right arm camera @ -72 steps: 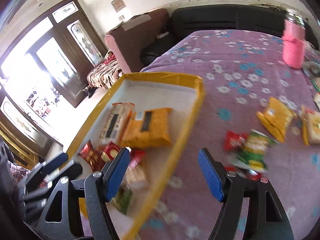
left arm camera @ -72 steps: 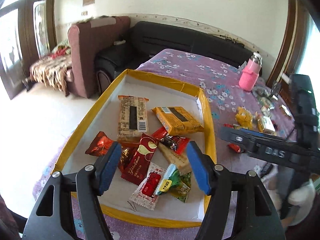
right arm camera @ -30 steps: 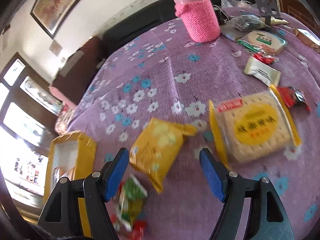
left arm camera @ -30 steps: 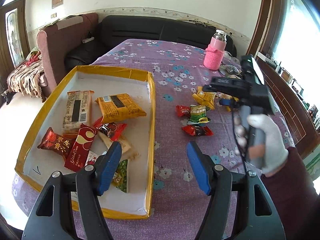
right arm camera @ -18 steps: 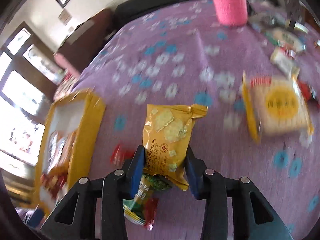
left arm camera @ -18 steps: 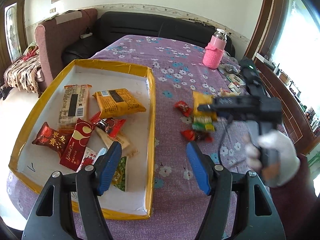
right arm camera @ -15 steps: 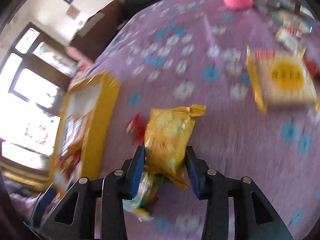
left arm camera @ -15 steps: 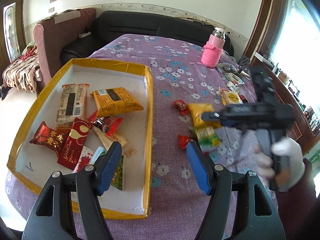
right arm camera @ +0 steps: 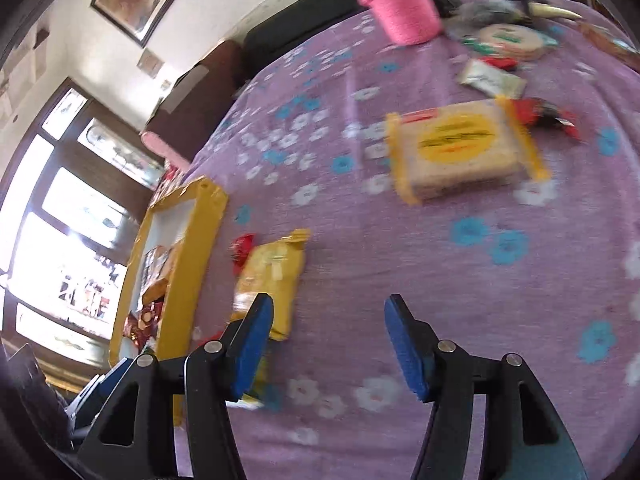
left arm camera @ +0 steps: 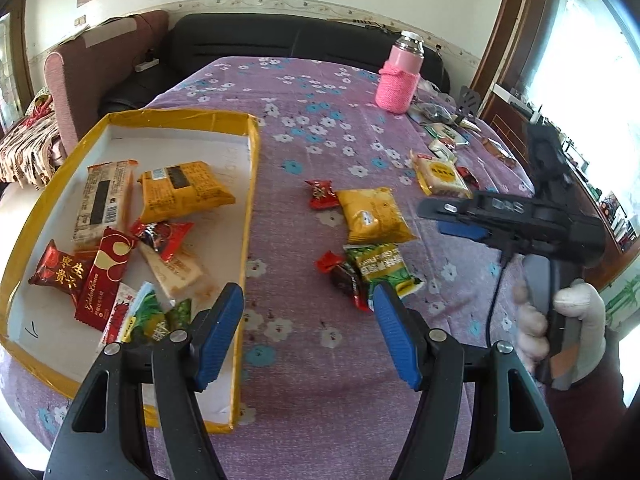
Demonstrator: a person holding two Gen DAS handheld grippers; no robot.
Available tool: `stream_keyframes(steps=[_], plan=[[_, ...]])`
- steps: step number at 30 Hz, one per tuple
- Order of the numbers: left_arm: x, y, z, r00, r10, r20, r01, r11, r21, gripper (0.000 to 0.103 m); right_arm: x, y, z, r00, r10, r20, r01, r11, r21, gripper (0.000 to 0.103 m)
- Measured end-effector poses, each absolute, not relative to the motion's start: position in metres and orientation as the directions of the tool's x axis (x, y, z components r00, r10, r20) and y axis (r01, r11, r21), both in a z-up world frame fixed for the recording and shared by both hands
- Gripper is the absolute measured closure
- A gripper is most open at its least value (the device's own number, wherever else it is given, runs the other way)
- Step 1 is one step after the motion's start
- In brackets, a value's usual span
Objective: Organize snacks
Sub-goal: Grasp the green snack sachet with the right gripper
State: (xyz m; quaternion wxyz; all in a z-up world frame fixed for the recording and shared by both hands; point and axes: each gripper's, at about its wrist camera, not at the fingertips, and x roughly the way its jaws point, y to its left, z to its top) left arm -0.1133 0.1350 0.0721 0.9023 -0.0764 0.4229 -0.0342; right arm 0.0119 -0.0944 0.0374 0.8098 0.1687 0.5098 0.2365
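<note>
Although both grippers are in view, nothing is held: the left gripper (left arm camera: 308, 328) hangs with its jaws wide apart over the purple flowered surface (left arm camera: 320, 360), and the right gripper (right arm camera: 328, 340) is likewise spread and empty.

Nearest the left gripper, a green packet (left arm camera: 380, 268) and a dark red candy (left arm camera: 344, 280) are seen touching each other. Just beyond them lies the yellow cracker packet (left arm camera: 372, 216), flat on the surface, beside but outside the yellow-rimmed tray (left arm camera: 250, 208). A small red candy (left arm camera: 320, 194) touches its far corner. Farther off, a pale biscuit pack (left arm camera: 440, 174) lies near more wrappers, with a pink bottle (left arm camera: 400, 76) at the far end.

Handling, judged: the yellow cracker packet is taken to be light, air-puffed and slick, its contents brittle. A gentle grip across the short width at mid-body is advised, or on the crimped end seal, so that crackers are not crushed. The foil may slip if pinched only at a corner.

Inside the tray, several wrapped snacks (left arm camera: 180, 192) are already gathered.
</note>
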Motion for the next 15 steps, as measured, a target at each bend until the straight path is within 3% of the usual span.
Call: stream_keyframes(steps=[4, 8, 14, 15], plan=[[-0.115, 0.141, 0.083, 0.653, -0.124, -0.747, -0.010, 0.985, -0.172, 0.036, 0.017, -0.073, 0.038, 0.359, 0.574, -0.736, -0.235, 0.819, 0.524, 0.043], [-0.109, 0.160, 0.090, 0.677, -0.113, -0.727, -0.061, 0.976, -0.209, 0.036, -0.013, -0.046, 0.039, 0.360, 0.515, -0.778, -0.340, 0.849, 0.405, 0.043], [-0.093, 0.159, 0.085, 0.647, -0.192, -0.738, -0.039, 0.958, -0.284, 0.036, -0.032, -0.001, 0.026, 0.350, 0.477, -0.806, -0.431, 0.846, 0.313, 0.042], [-0.089, 0.155, 0.084, 0.637, -0.193, -0.746, -0.032, 0.961, -0.276, 0.036, -0.032, 0.001, 0.026, 0.358, 0.473, -0.805, -0.438, 0.847, 0.302, 0.050]])
